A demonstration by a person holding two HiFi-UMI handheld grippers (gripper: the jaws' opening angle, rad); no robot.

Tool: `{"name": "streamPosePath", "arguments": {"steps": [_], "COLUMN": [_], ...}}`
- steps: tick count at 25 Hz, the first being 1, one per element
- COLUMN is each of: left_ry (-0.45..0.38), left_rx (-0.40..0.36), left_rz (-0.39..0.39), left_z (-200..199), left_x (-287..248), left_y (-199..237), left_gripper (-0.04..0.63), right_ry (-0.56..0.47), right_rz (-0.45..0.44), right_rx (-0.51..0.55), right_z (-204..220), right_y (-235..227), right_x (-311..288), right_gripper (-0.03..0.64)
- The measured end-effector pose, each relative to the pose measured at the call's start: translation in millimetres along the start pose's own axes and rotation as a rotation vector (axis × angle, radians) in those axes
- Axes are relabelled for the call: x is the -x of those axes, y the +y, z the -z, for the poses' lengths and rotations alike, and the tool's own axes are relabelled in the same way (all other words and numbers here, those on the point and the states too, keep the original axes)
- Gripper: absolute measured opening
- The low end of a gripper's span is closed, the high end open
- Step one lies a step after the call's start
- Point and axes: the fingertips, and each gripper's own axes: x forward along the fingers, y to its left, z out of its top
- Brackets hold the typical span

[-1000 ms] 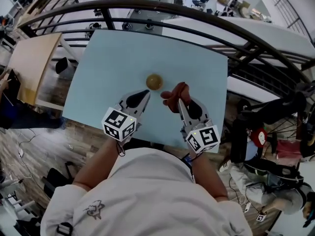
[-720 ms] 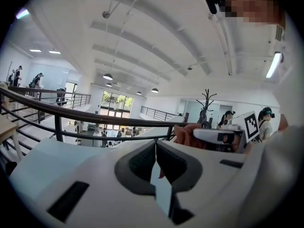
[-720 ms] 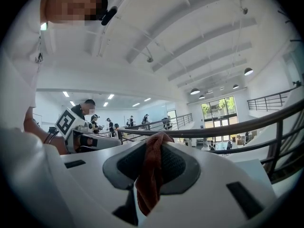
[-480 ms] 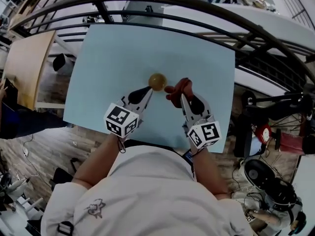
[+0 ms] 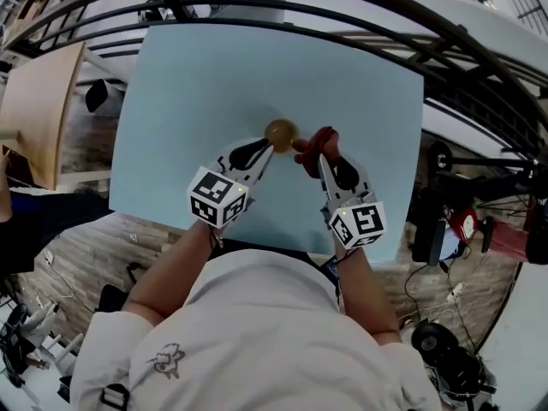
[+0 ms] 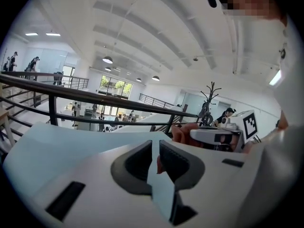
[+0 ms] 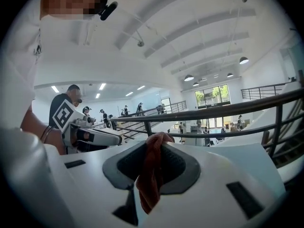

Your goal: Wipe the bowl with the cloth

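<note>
On the pale blue tabletop (image 5: 197, 84), from the left: left claw (image 5: 268, 148), tips just beside the near-left rim of the bowl (image 5: 280, 131), opening, spread only to a narrow slit, nothing pressed between the pads. Mid-tabletop: the small yellow-brown bowl, upright. At right: right claw (image 5: 322, 156), pinching a rust-red cloth (image 5: 314, 144), bunched up just beside the bowl's right side.

A pale blue table (image 5: 214, 84) fills the middle of the head view, with a dark curved railing (image 5: 360, 7) across the top. A wood-plank floor (image 5: 103, 255) shows at lower left and a wooden desk (image 5: 38, 110) at the left edge. In the left gripper view, a white beamed ceiling (image 6: 156, 27) carries round lamps (image 6: 108, 60) above bright far windows (image 6: 114, 85).
</note>
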Motion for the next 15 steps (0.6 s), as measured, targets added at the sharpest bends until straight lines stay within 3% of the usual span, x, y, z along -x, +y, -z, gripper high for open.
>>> {"name": "streamPosePath", "arguments": {"steps": [5,15], "left_ry": [0.059,0.202], "left_rx": [0.068,0.174], "left_rz": [-0.002,-0.049], "left_z": [21,83], "left_x": [-19,-35], "left_y": [33,79], "left_gripper": [0.109,0.146], "right_ry": [0.046,0.123], "right_rz": [-0.005,-0.008], "right_rx": [-0.026,-0.061], "right_z": [18,53], "right_y": [-8,-8], "right_x": [-31,-60], "right_gripper": [0.087,0.089]}}
